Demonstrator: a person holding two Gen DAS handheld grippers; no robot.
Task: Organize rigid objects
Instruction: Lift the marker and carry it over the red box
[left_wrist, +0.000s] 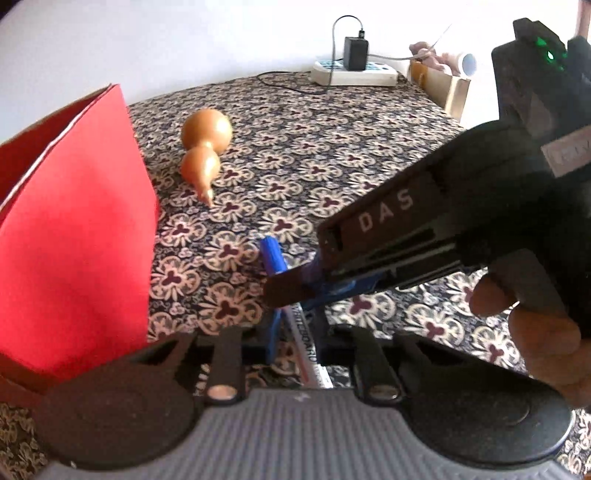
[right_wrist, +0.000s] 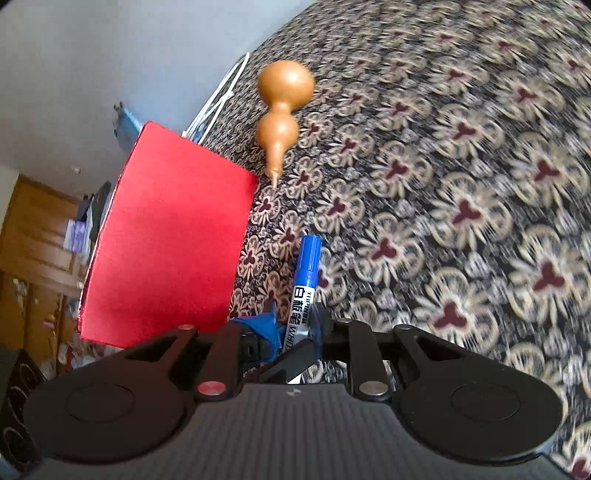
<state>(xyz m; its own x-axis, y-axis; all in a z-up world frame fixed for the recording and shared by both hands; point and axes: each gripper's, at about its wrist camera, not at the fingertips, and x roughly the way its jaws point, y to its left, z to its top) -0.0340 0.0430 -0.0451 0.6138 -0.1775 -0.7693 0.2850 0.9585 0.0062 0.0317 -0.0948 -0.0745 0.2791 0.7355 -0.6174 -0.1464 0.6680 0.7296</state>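
While both grippers are closing their jaws on the blue whiteboard marker (right_wrist: 305, 286) lying on the patterned counter (right_wrist: 461, 184), the left gripper (left_wrist: 295, 332) and right gripper (left_wrist: 291, 291) are pinching its stiff, light, slippery barrel beside a red box (left_wrist: 74, 229), contents unseen, gourd (left_wrist: 203, 147) nearby.
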